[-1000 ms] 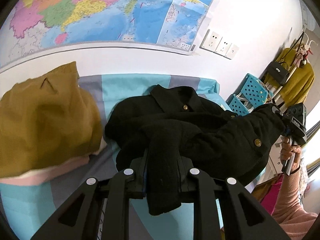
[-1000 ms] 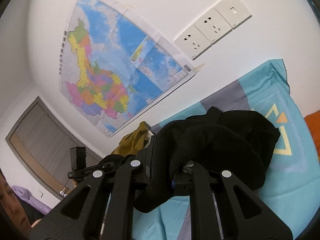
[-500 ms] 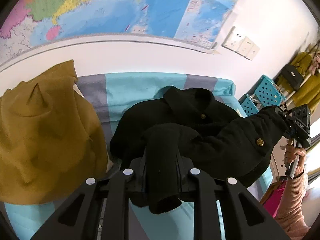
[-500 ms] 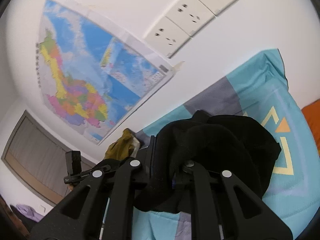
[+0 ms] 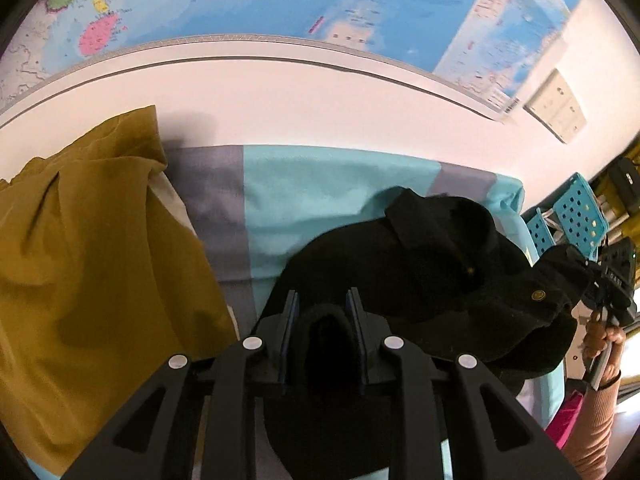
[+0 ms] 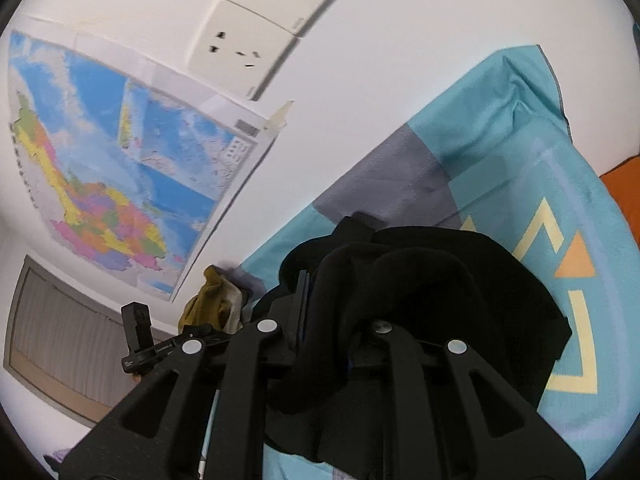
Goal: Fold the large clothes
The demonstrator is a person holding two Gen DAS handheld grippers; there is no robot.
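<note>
A black coat (image 5: 420, 264) with gold buttons lies on the turquoise and grey bed sheet (image 5: 320, 184), collar toward the wall. My left gripper (image 5: 322, 312) pinches a thick fold of its hem; the jaws are opening slightly with the cloth still filling the gap. In the right wrist view the black coat (image 6: 460, 280) bulges over my right gripper (image 6: 336, 308), hiding one finger; these jaws are also easing open with fabric between them. The right gripper (image 5: 612, 284) shows at the left view's right edge, holding the coat's other corner.
A mustard garment (image 5: 88, 240) is heaped on the bed at the left. A wall map (image 5: 280, 0) and sockets (image 6: 256, 32) are close behind the bed. Blue perforated crates (image 5: 576, 216) stand past the bed's right end. A hand (image 5: 600, 332) in a pink sleeve grips the right tool.
Both grippers have carried the coat's lower edge toward the wall and downward, over the collar end. The wall, map and sockets loom larger. The cloth stays between both pairs of jaws.
</note>
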